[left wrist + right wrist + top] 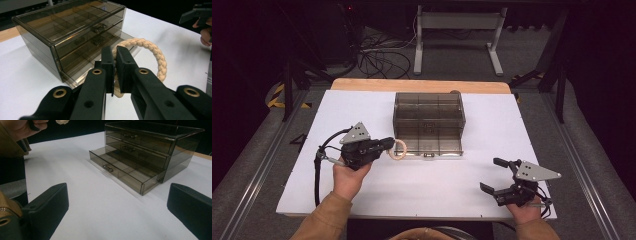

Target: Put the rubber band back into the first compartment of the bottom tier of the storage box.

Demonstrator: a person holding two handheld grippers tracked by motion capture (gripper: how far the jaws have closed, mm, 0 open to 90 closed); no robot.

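The table (pixel 362 190) carries a white sheet, and near its far middle stands the box (pixel 429 122), a smoky clear chest of three drawers. All places below are told from that box. Its bottom drawer (pixel 120 171) is pulled out toward the person, its divided compartments open from above; the two drawers over it are shut.

The left gripper (pixel 388 143) sits at the box's front left corner, just beside the open drawer. Its jaws are closed tight on the ring (pixel 150 53), a loop of pale braided rope, pinching one side of the loop so that the rest juts past the jaw tips toward the drawer. In the left gripper view the ring lies roughly flat, its open face up, with its far edge over or just in front of the drawer's near left corner; I cannot tell whether it touches the wall.

The right gripper (pixel 497 175) rests well off the box's front right, near the table's near edge, jaws spread wide and holding nothing.

My judgement: the ring is bound for the open drawer, which lies straight ahead of the left gripper and slightly to its right. The left hand is far the nearer, so a short push forward over the drawer wall should do.
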